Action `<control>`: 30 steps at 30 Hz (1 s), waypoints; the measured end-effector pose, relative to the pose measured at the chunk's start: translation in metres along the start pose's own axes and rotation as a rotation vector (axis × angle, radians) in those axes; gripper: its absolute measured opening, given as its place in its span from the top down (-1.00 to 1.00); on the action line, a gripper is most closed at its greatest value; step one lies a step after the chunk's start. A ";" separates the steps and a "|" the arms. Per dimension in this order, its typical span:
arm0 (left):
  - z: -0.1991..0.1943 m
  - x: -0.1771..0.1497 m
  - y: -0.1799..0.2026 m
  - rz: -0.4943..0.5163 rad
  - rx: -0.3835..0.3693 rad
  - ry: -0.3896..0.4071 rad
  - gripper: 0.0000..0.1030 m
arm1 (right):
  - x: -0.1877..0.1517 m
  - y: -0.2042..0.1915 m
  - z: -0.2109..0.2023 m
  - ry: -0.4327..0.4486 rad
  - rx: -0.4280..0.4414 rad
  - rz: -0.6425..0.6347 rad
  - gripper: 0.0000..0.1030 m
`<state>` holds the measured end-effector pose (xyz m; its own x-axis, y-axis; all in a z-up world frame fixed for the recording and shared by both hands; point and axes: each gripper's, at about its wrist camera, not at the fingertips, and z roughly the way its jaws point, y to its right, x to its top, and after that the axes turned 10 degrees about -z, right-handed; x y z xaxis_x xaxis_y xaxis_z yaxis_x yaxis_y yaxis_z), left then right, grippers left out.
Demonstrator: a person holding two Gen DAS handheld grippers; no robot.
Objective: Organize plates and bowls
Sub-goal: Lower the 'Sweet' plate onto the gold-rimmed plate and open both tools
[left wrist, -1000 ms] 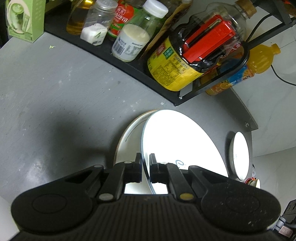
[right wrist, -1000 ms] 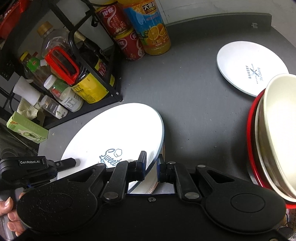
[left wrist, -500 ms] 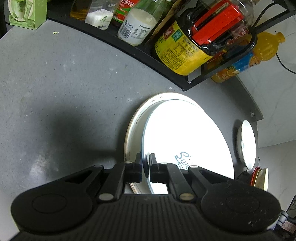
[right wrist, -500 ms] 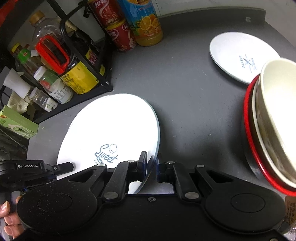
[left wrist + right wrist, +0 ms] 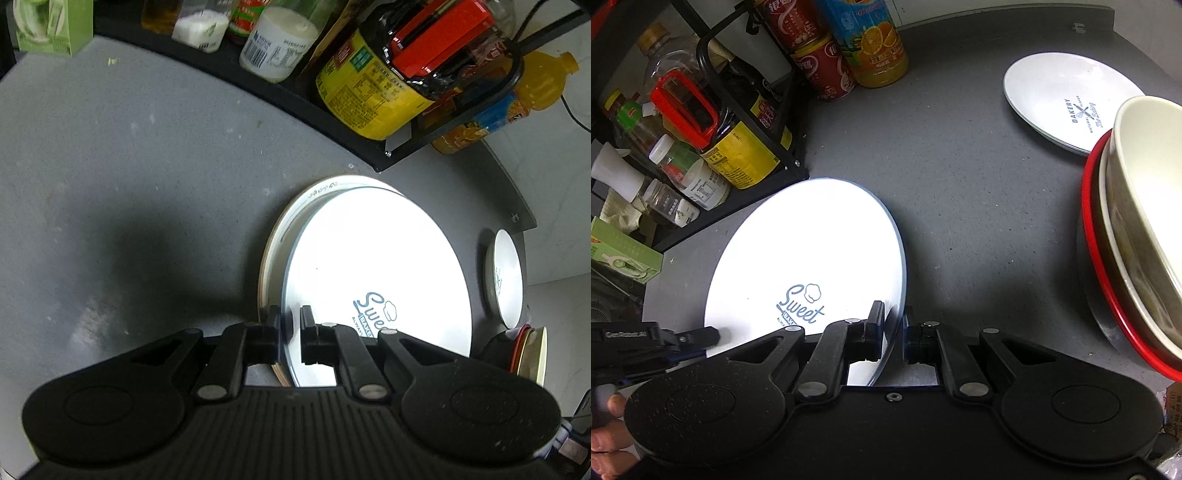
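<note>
On the grey tabletop [image 5: 960,192], both grippers' fingers [image 5: 273,332] pinch the Sweet plate [image 5: 812,243] over another plate [image 5: 291,218]; the bakery plate [image 5: 1067,99] remains unstacked.

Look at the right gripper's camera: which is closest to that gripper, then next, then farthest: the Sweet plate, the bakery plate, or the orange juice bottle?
1. Sweet plate, pinched in the right gripper.
2. Bakery plate, far right.
3. Orange juice bottle, top middle, farthest, though close to call.

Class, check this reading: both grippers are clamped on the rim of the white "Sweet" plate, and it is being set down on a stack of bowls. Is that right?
Not quite. Both the left gripper and the right gripper do clamp the "Sweet" plate, but the left wrist view shows another plate under it, not bowls. The stacked bowls stand apart on the right.
</note>
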<state>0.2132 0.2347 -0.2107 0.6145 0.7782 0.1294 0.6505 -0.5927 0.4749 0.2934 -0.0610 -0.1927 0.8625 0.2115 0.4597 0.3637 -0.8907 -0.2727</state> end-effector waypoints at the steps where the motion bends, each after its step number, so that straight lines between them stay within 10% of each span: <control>1: -0.003 0.000 0.000 0.004 0.002 0.004 0.85 | 0.000 0.000 0.000 -0.001 0.000 -0.001 0.83; 30: -0.011 0.015 -0.007 0.010 0.046 0.075 0.50 | 0.012 -0.009 0.021 -0.058 -0.059 -0.024 0.49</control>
<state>0.2134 0.2527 -0.2024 0.5870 0.7845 0.2000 0.6653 -0.6082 0.4329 0.3074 -0.0417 -0.2028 0.8734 0.2544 0.4152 0.3646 -0.9069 -0.2111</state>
